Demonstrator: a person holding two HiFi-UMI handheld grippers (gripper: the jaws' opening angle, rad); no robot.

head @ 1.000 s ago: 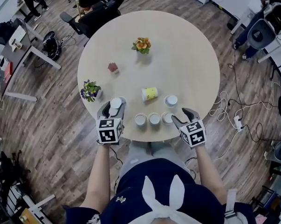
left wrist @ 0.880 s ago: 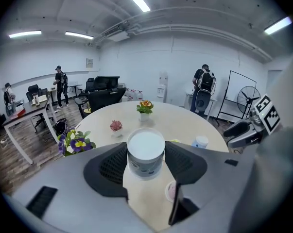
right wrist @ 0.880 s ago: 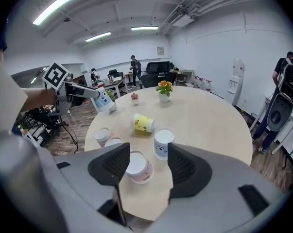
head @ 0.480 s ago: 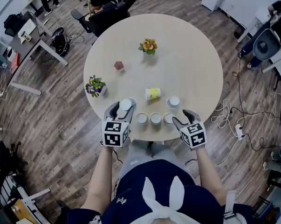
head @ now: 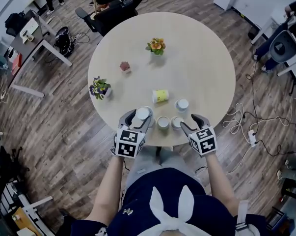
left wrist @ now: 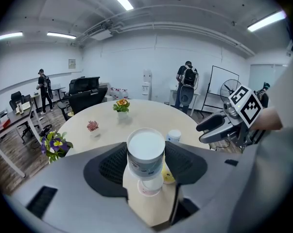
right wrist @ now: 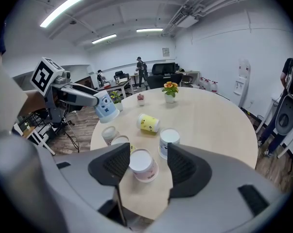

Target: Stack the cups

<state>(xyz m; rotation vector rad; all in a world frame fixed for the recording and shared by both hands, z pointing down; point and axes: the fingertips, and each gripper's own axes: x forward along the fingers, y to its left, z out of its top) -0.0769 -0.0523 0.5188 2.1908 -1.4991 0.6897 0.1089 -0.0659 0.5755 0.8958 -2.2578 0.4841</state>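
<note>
The left hand-held gripper (head: 137, 120), jaws set wide, clamps a blue-and-white cup (left wrist: 145, 154) by its sides and holds it, tilted, clear of the bench (head: 197, 58) and above the end cup (left wrist: 149, 188) of the near-edge row. The right hand-held gripper (head: 191, 123) stands open and empty; a pink cup (right wrist: 142, 165) sits on the bench just ahead of its parted jaws, untouched. A yellow cup (head: 160, 96) lies on its side farther in, with a white cup (head: 182, 104) beside it. To nest cleanly, the held cup should probably be levelled, centred over the end cup, lowered straight and released only once seated. An off-centre descent risks toppling the row.
</note>
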